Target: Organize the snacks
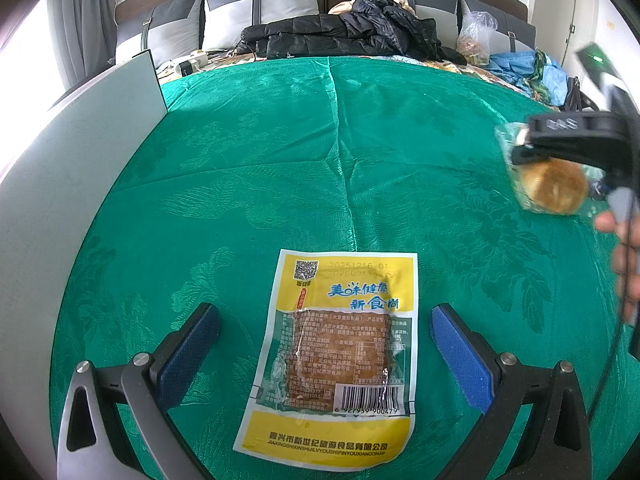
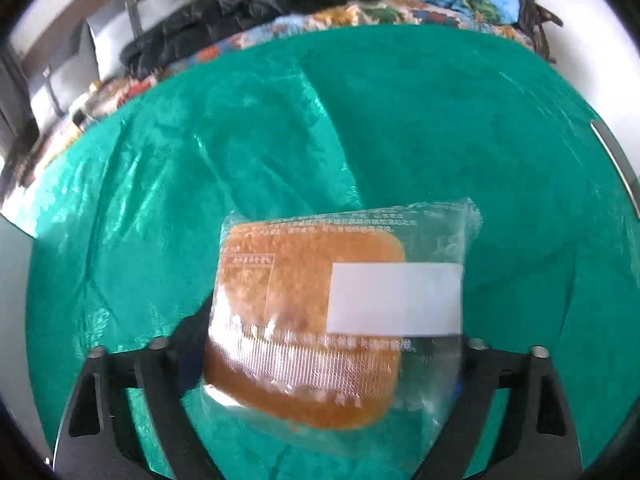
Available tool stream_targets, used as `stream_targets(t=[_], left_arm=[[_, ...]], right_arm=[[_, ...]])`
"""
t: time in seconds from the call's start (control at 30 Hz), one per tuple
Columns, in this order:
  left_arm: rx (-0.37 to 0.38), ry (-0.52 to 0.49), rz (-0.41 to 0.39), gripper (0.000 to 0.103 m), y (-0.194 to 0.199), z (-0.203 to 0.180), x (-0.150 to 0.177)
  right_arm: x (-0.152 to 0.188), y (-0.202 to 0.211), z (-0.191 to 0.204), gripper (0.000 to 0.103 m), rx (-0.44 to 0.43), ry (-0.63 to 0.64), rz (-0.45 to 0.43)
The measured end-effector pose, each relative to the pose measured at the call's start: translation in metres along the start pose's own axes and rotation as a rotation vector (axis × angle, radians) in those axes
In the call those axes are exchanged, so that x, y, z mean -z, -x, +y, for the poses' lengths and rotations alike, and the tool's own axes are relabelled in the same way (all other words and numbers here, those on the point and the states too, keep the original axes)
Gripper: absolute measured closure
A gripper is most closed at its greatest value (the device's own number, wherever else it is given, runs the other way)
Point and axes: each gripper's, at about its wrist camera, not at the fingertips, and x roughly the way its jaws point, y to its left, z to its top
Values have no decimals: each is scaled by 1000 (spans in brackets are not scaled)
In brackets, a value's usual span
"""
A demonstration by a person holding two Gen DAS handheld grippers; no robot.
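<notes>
Right gripper carries a wrapped bread bun; left gripper hangs spread over a flat tofu snack pack.

Left wrist view: left gripper (image 1: 325, 354) is wide apart, holding nothing, its blue pads either side of the yellow tofu snack pack (image 1: 334, 360), which lies flat on the green tablecloth (image 1: 280, 152) near the close edge. Pack looks light, thin, floppy and slick; probably best pinched across its narrow width or at a sealed end. Right gripper (image 1: 560, 148) shows near the right edge, raised off the cloth, the person's hand (image 1: 624, 260) below it.
Right wrist view: right gripper (image 2: 320, 360) is clamped on the bagged bread bun (image 2: 308, 320), held above the cloth, tilted. Bun looks soft and squashable, film slippery; a gentle grip seems wise.
</notes>
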Motion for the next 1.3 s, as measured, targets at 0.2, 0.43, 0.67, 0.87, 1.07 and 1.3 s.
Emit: stream_targets(t=[0.2, 0.43, 0.67, 0.87, 1.07, 1.3], left_arm=[[-1, 0, 0, 0, -5, -3, -5], [0, 0, -1, 0, -5, -3, -4], [-1, 0, -1, 0, -5, -3, -5], [-1, 0, 0, 0, -5, -3, -5], [68, -117, 101, 0, -6, -5, -10], [65, -130, 184, 36, -1, -2, -21]], right_arm=[[21, 46, -52, 23, -90, 101, -54], [114, 84, -103, 22, -98, 256, -35], [144, 82, -123, 13, -123, 160, -156], [148, 83, -122, 12, -111, 163, -191], [146, 81, -120, 11, -104, 168, -190], [149, 81, -121, 11, -101, 169, -190]])
